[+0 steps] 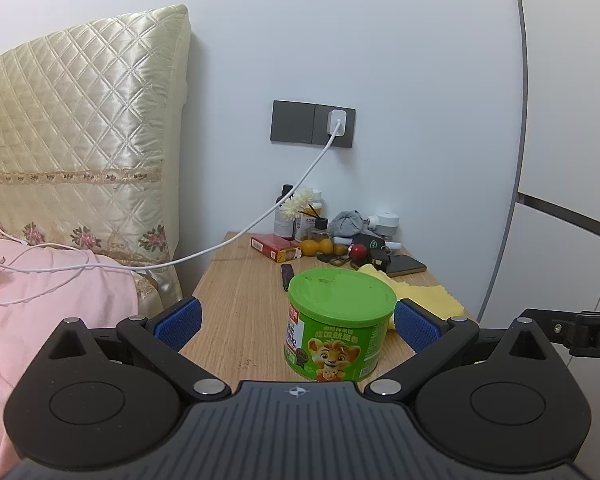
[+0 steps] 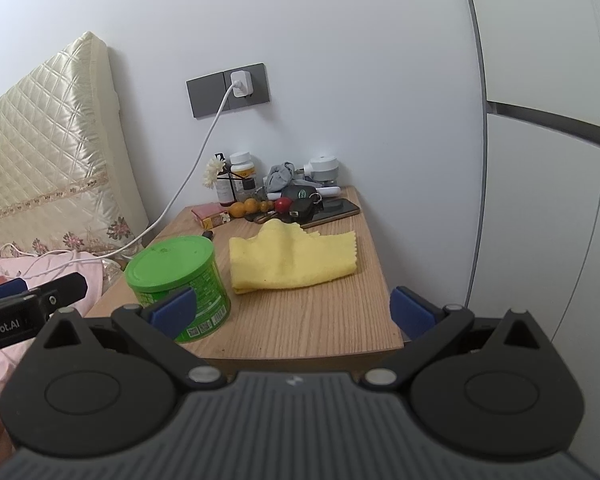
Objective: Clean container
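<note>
left hand-held gripper, jaws spread wide, flanks the upright green container on the wooden nightstand.

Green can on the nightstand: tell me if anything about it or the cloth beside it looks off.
The green can stands upright with its lid on, but the lid shows dark specks and smudges. The yellow cloth lies rumpled rather than folded flat, apart from the can. Nothing is spilled or damaged.
</note>
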Action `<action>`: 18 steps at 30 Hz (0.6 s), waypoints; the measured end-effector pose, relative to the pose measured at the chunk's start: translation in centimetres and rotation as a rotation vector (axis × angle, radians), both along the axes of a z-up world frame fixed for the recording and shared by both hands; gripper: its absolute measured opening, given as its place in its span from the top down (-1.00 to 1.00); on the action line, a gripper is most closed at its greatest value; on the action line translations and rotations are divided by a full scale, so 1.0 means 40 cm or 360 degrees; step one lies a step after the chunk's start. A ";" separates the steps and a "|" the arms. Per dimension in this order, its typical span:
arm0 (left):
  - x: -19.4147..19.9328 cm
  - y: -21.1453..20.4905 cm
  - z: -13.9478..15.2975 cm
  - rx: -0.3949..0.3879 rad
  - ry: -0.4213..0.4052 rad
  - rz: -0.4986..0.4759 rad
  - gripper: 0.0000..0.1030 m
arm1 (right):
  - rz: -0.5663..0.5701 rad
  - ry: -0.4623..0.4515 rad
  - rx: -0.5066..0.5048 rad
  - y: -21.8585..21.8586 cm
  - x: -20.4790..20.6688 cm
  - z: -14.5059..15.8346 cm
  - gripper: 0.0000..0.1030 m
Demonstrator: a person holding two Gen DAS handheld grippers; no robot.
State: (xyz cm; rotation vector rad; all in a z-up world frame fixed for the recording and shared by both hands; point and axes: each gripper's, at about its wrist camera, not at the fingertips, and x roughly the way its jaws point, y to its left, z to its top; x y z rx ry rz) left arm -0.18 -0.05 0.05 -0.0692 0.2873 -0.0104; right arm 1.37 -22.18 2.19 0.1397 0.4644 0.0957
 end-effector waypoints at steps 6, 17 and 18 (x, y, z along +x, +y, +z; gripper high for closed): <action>0.012 -0.020 0.012 0.0020 0.0038 -0.0004 -1.00 | 0.0003 0.0016 -0.0015 -0.006 -0.002 -0.002 -1.00; 0.011 -0.012 0.001 -0.0040 0.0048 -0.0012 -1.00 | -0.0040 0.0013 -0.0011 -0.013 0.006 -0.009 -1.00; 0.011 -0.011 0.001 -0.0041 0.0047 -0.0010 -1.00 | -0.0043 0.0011 -0.0016 -0.013 0.008 -0.008 -1.00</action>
